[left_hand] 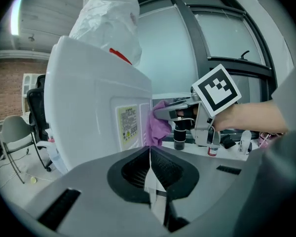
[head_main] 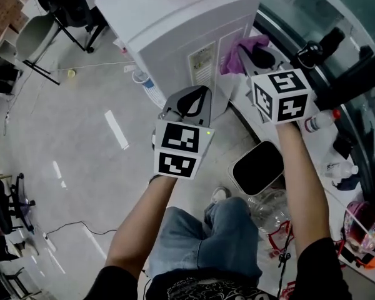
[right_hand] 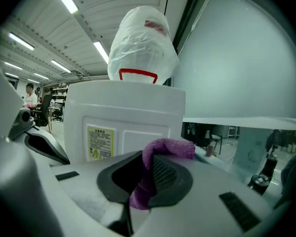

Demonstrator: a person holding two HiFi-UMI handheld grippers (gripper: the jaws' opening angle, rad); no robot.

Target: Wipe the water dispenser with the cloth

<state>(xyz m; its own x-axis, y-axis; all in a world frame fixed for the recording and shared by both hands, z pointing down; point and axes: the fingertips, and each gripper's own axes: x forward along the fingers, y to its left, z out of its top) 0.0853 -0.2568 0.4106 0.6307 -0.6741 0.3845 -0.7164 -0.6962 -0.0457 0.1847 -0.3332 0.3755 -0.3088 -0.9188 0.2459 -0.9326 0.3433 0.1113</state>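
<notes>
Left arm: reaching forward over the jeans-clad knee [head_main: 206, 236], forearm bare, stopping short of the water dispenser [head_main: 175, 24].
Left tongs [head_main: 203, 92]: pressing shut on nothing, pads meeting along one thin seam in the left gripper view [left_hand: 149, 154], pointing at the dispenser's labelled panel without touching it.
Right arm: stretching farther out and higher than the left, alongside the window.
Right tongs [head_main: 253, 55]: clamping down on the purple cloth [right_hand: 165, 147], one fold bulging over the upper pad, the rest hanging between the pads.
Cloth position: bunching at the right tongs' tip [head_main: 247, 45], seeming to press against the right-hand edge of the labelled panel [left_hand: 158, 125].
Water dispenser: standing upright, white [left_hand: 98, 112], wearing a yellow sticker [right_hand: 99, 142] and carrying a plastic-wrapped bottle [right_hand: 143, 43] on top.
Worktop [left_hand: 232, 154]: running white along the window, bearing a small red-capped bottle [head_main: 319, 120].
Floor [head_main: 81, 142]: lying grey and glossy, holding a black bin [head_main: 257, 166] beside the person's foot.
Room: showing a pale chair [head_main: 37, 36] at the far left, a brick wall [left_hand: 5, 83], ceiling strip lights [right_hand: 74, 1].
</notes>
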